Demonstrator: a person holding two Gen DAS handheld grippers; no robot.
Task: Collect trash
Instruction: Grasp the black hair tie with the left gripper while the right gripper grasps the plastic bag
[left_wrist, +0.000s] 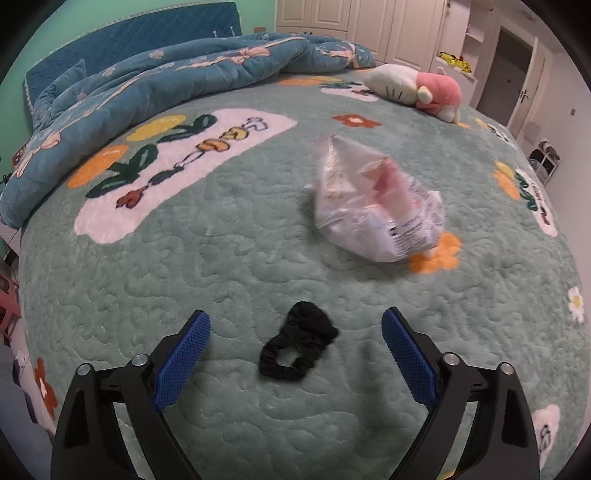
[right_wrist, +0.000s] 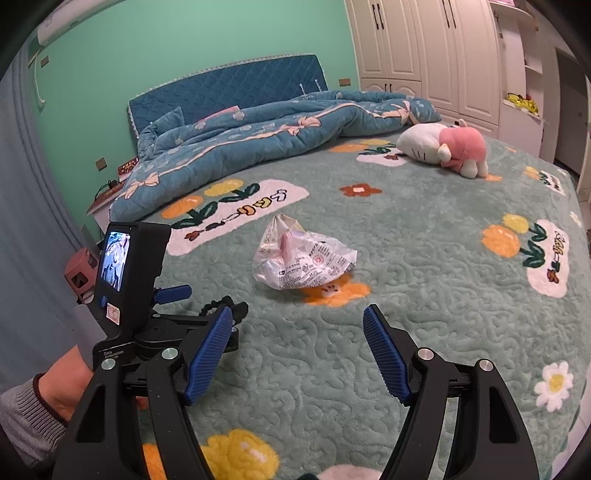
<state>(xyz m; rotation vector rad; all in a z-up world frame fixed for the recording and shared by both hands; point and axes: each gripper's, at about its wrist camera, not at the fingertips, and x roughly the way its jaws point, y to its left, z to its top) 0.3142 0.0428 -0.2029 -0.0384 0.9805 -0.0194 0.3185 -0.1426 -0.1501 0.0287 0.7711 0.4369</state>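
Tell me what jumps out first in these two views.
A crumpled clear plastic bag lies mid-bed on the green bedspread, ahead of both open grippers. A black scrunchie lies between the left gripper fingers. A pink-and-white plush lies at the far side beside the rumpled blue quilt.

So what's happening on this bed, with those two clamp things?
A person is tidying trash off the bed, holding a hand-held gripper in each hand. Both are open and empty. The left hand-held gripper hovers low over a black hair scrunchie, which lies between its blue fingers. The right hand-held gripper points toward a crumpled plastic wrapper lying farther up the green blanket, untouched. A plush toy and a bunched blue quilt lie beyond.
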